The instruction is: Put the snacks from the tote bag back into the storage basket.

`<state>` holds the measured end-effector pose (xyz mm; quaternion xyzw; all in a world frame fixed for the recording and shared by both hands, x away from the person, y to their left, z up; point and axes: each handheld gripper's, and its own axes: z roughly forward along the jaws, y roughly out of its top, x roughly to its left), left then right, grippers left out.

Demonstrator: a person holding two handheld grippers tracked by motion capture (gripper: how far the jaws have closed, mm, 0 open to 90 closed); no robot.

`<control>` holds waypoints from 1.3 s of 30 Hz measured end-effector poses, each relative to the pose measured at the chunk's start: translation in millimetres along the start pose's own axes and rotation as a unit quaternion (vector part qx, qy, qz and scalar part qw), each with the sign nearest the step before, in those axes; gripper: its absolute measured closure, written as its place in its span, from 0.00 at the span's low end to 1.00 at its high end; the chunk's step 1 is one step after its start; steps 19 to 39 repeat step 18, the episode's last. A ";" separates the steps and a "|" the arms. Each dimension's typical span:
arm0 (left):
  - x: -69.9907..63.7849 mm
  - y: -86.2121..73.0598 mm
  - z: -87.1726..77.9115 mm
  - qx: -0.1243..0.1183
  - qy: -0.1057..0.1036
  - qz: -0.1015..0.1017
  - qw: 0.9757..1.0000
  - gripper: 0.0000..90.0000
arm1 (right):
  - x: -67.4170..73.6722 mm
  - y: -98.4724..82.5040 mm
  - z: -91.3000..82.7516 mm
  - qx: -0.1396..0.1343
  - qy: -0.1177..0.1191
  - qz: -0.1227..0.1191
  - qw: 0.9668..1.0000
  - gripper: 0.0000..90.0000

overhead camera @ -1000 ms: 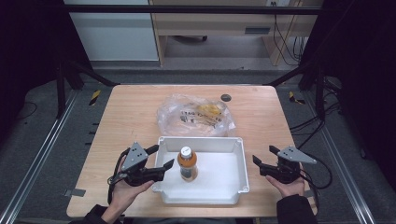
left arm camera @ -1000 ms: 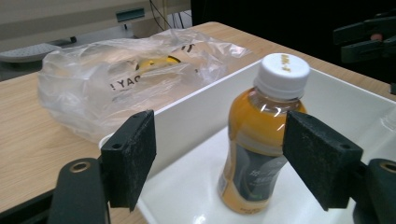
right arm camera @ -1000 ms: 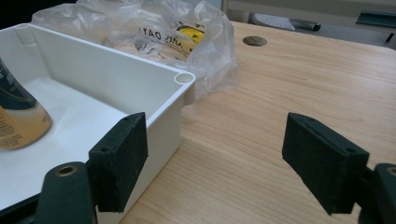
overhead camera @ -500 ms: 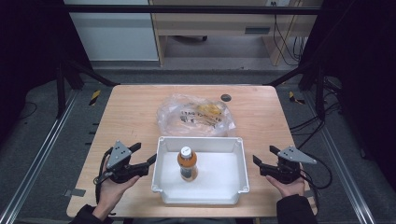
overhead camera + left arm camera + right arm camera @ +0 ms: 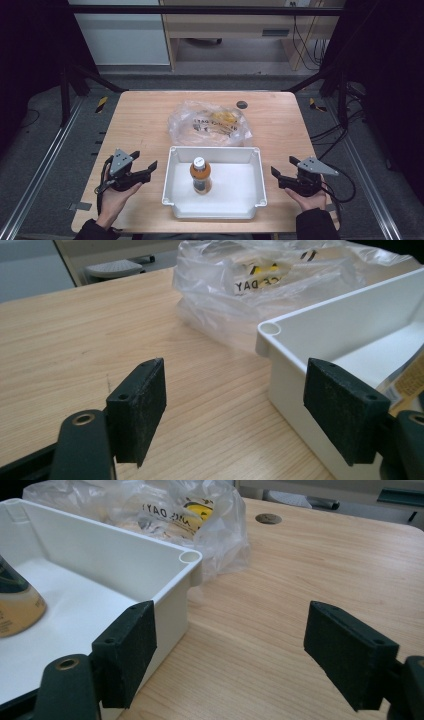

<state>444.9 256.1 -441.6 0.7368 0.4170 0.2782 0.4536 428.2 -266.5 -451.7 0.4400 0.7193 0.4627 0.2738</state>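
Note:
A white bin (image 5: pixel 212 149) stands at the table's front middle, with an orange-drink bottle (image 5: pixel 200 176), white cap up, upright inside it. My left gripper (image 5: pixel 145 160) rests open on the wood left of the bin, a short gap away, nothing between its jaws. In the left gripper view the left gripper (image 5: pixel 240 410) faces the bin's corner (image 5: pixel 272 330), with the bottle's label (image 5: pixel 407 382) at the right edge. My right gripper (image 5: pixel 283 166) sits open and empty right of the bin. In the right gripper view the right gripper (image 5: pixel 235 650) looks past the bin wall (image 5: pixel 100 545) and the bottle (image 5: pixel 15 605).
A crumpled clear plastic bag (image 5: pixel 210 123) with yellow contents lies just behind the bin, touching its far wall; the bag (image 5: pixel 260 285) also shows close ahead. A dark round hole (image 5: pixel 242 104) sits in the tabletop behind it. Bare wood stretches on both sides.
My left gripper has pulled back to the left, from the bin's left rim near the bottle to the bare wood beside it. The right gripper and the bottle have stayed put.

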 end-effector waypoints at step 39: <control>11.2 -13.0 18.6 0.044 0.005 0.016 0.999 0.23 | -0.8 -0.3 0.8 0.003 -0.010 -0.003 1.000 0.23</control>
